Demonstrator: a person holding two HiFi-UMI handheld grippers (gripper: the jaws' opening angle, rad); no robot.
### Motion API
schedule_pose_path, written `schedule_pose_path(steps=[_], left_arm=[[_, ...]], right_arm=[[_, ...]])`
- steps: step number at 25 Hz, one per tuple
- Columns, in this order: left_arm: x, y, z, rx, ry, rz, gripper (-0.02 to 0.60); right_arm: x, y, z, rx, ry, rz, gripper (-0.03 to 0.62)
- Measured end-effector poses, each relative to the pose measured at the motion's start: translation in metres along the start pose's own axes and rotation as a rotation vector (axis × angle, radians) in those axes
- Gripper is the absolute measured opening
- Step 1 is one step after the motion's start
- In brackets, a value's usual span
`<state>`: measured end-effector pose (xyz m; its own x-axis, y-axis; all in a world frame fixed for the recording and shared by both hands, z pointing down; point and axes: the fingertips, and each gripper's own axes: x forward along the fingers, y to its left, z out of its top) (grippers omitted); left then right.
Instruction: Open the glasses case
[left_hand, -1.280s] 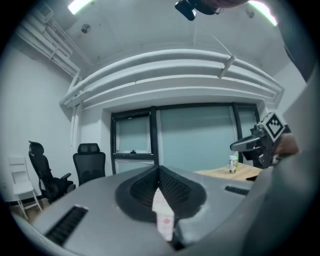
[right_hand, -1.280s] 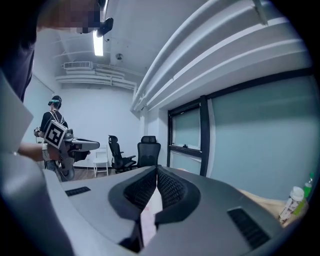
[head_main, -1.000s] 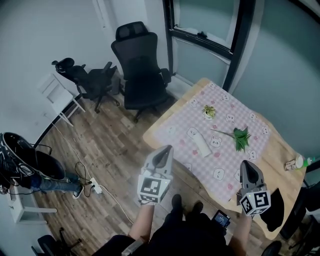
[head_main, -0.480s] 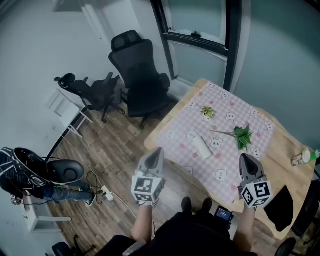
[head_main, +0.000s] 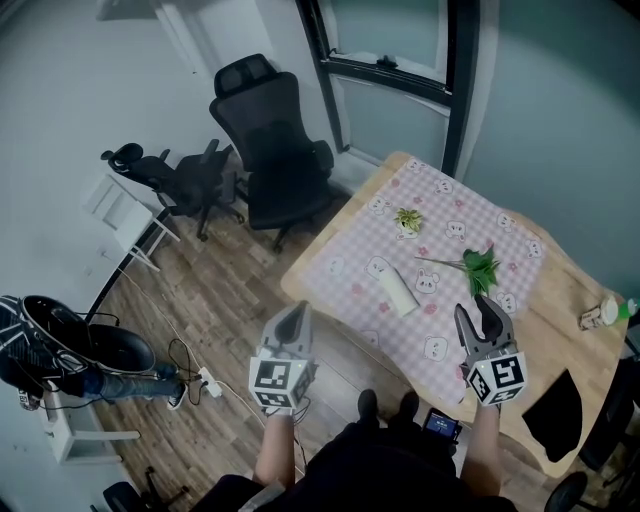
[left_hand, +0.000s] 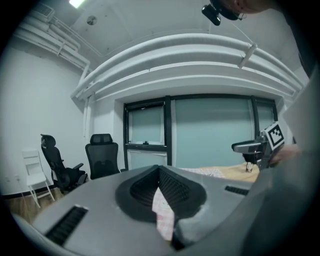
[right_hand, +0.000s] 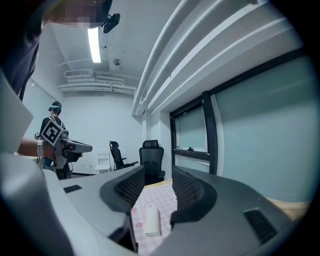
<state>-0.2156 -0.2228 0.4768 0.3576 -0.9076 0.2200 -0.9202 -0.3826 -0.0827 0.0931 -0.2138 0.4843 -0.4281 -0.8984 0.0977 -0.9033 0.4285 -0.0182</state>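
The white glasses case lies shut on the pink checked tablecloth, a little left of the table's middle. My right gripper hovers over the table's near edge, short and to the right of the case. Its jaws are opening with nothing between them. In the right gripper view the case shows through the gap of that gripper, well ahead on the cloth. My left gripper is shut and empty, out over the floor to the left of the table; its own view shows the tips meeting.
A green sprig and a small potted plant lie on the cloth beyond the case. A small bottle stands at the table's right edge. Two black office chairs stand on the wooden floor at the left. A person is at the far left.
My right gripper was shut and now stands open. Both grippers have shifted a little forward and left in the view; the case has not moved.
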Motion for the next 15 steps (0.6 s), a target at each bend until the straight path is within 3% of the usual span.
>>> schedule_pose_path(steps=[5, 7, 10, 13, 15], left_arm=[[-0.004, 0.008, -0.005, -0.003, 0.022, 0.015, -0.001], [-0.006, 0.009, -0.009, 0.009, 0.045, 0.016, -0.001], [-0.016, 0.008, -0.025, 0.043, 0.112, 0.014, -0.002], [-0.032, 0.010, -0.043, 0.044, 0.178, 0.028, -0.002], [-0.041, 0.010, -0.053, 0.047, 0.217, 0.040, -0.001]], right_arm=[[0.017, -0.005, -0.015, -0.060, 0.053, -0.009, 0.166], [0.032, -0.005, -0.032, -0.203, 0.124, -0.010, 0.167], [0.060, 0.001, -0.073, -0.498, 0.252, 0.025, 0.167], [0.096, 0.019, -0.133, -0.734, 0.356, 0.124, 0.167], [0.116, 0.035, -0.177, -0.821, 0.412, 0.212, 0.167]])
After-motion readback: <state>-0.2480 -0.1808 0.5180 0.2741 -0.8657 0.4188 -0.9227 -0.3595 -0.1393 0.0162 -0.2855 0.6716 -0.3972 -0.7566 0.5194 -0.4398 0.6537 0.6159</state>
